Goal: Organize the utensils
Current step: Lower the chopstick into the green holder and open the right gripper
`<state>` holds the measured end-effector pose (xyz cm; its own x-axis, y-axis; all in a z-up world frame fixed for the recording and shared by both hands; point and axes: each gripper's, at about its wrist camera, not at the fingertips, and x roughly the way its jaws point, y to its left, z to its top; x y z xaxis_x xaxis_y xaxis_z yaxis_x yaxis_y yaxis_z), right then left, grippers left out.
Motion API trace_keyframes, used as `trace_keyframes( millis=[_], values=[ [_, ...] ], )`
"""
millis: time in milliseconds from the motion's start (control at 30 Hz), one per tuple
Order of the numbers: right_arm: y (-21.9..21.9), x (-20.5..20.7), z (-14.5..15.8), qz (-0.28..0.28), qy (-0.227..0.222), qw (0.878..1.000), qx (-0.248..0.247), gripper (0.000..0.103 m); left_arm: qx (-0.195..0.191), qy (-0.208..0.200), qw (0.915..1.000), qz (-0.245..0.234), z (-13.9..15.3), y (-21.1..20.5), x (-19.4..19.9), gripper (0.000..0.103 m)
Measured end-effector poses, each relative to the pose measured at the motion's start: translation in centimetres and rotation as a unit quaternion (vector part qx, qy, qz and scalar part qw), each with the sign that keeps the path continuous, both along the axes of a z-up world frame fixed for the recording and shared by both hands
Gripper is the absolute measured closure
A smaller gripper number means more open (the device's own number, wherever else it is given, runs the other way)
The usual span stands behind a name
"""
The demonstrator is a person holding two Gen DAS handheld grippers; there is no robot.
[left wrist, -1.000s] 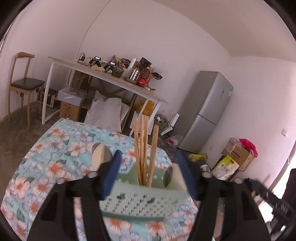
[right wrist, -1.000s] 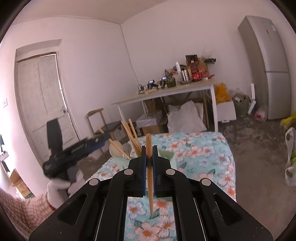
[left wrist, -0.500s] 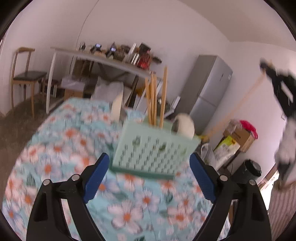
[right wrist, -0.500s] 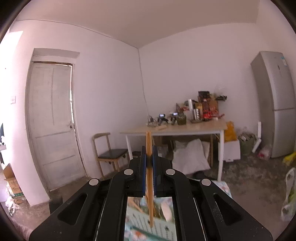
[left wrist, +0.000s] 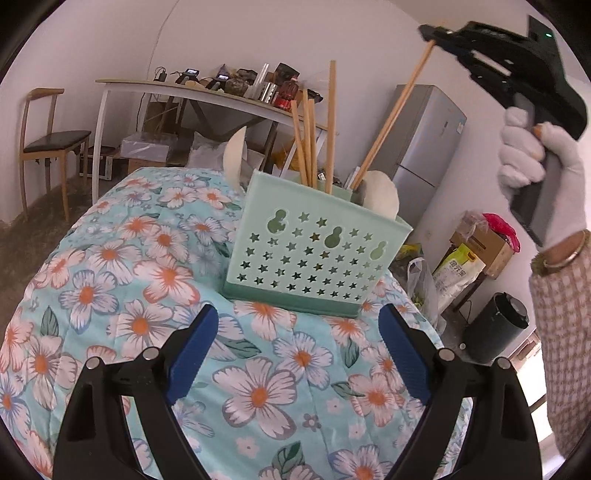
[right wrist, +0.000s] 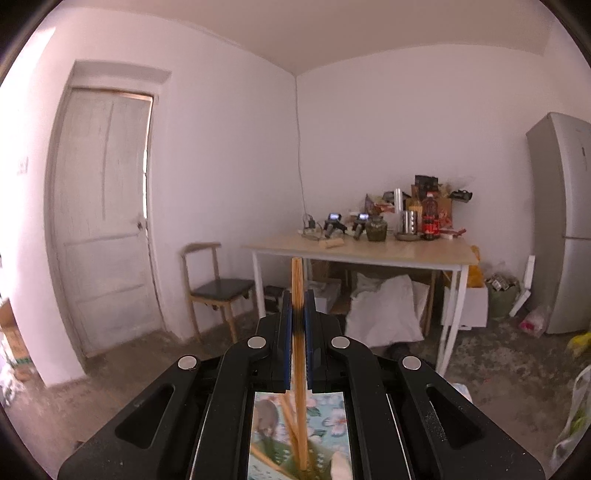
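The left tool (left wrist: 299, 354) hovers low over the flowered cloth (left wrist: 110, 258) at the near side of the worktop, its blue jaws spread wide with nothing between them, and it points a little downward at the green holder (left wrist: 314, 254). This holder stands just beyond the jaws, toward the far edge of the worktop, with several chopsticks (left wrist: 310, 144) and two pale spoons (left wrist: 380, 192) standing in it. Above it, the right tool (left wrist: 428, 35) is clamped tight on the upper end of one more chopstick (left wrist: 391, 114), which leans down so that its lower tip reaches the opening of the holder at the far right part. To do this step well, I think the stick should go down steeply into the same compartment as the other chopsticks, and the jaws should let go only when the tip is well inside, so that it does not tip out. The right hand (left wrist: 532, 162), in a white glove, is raised high with the wrist bent, and its tool points nearly level over the holder. The left one could steady the holder if it slides.
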<state>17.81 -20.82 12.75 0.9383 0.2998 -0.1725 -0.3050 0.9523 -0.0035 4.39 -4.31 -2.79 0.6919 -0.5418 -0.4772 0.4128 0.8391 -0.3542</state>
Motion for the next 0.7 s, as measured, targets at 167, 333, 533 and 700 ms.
trace_keyframes(
  millis=[167, 333, 533, 700],
  values=[
    [0.4, 1.9, -3.3, -0.019, 0.034, 0.998, -0.048, 0.099, 0.001, 0.005, 1.0, 0.007, -0.6, 0.3, 0.3, 0.017],
    [0.4, 1.7, -5.5, -0.027, 0.064, 0.995, -0.077, 0.091, 0.001, 0.007, 0.9999, 0.013, -0.7, 0.7, 0.5, 0.017],
    [-1.5, -2.2, -5.8, -0.034, 0.066, 0.996, -0.052, 0.069, 0.004, -0.001, 0.9999, 0.014, -0.3, 0.6, 0.1, 0.017],
    [-4.3, -6.4, -6.7, -0.052, 0.089, 0.995, 0.011, 0.063, 0.007, -0.005, 0.9999, 0.014, 0.2, 0.3, -0.4, 0.016]
  ],
)
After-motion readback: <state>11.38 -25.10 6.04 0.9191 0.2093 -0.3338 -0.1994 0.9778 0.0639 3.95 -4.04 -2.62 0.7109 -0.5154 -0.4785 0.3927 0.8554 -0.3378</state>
